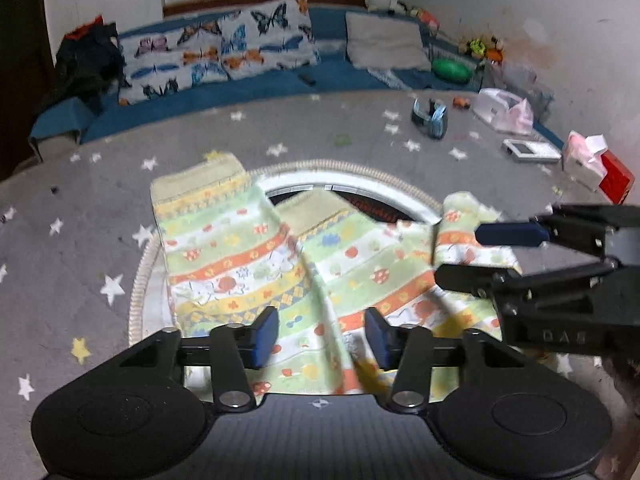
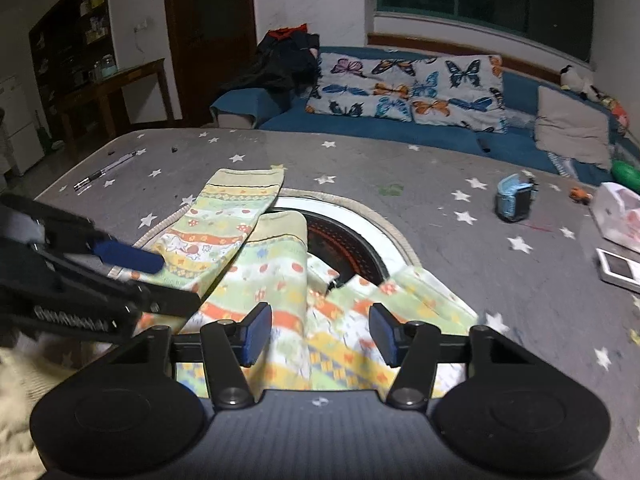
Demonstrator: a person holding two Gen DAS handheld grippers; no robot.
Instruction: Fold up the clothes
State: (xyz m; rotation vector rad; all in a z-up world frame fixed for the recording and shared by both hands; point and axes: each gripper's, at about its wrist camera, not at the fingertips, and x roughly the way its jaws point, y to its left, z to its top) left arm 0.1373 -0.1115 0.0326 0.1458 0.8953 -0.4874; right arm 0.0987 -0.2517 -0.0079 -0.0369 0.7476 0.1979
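With both the left gripper (image 1: 322, 338) and right gripper (image 2: 320, 334) half-open and empty over the striped pants (image 1: 256, 264), we risked pinching only one layer at six o'clock.

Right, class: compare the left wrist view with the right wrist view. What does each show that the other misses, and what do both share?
Only the left wrist view shows the tissue box and the red box beside it. Only the right wrist view shows the pen, the wooden side table and the dark door. Both show the patterned trousers over the round opening, the butterfly pillows and the blue tape dispenser.
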